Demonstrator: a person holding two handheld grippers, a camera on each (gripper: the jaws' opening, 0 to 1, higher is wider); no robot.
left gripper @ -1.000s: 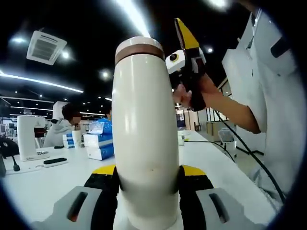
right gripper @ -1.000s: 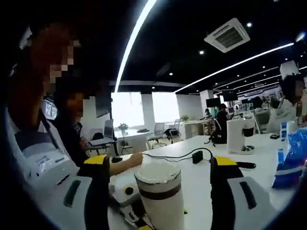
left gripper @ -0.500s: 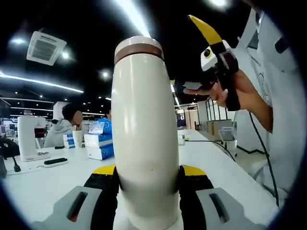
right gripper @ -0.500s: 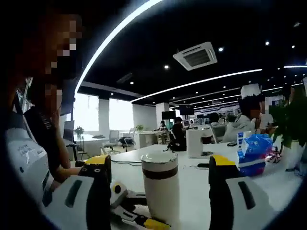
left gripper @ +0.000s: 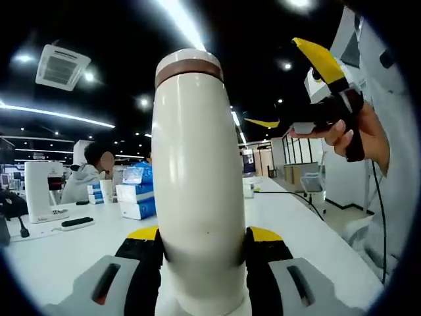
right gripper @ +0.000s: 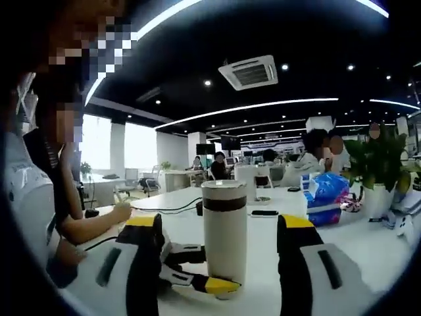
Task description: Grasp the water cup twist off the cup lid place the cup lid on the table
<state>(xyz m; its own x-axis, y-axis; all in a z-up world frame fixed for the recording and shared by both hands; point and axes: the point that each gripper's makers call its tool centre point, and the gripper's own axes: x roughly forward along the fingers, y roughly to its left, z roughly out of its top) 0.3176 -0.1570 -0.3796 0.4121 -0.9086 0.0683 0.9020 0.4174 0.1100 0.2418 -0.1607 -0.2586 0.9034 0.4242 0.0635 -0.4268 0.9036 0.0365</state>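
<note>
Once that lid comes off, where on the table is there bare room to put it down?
Bare table lies right of the cup, short of the blue pack and plant. Left of the cup is crowded: left gripper, cable, a person's arm.

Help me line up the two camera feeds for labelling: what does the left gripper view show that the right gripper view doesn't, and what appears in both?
Left gripper view: the right gripper held up in a hand, jaws apart, beside the cup's top, and a stack of blue-and-white boxes on the table.

Right gripper view: a potted plant, a blue bag and a black cable on the table.

Both: the cream water cup with its brown-banded cup lid on, clamped low by the left gripper, plus a ceiling vent.
</note>
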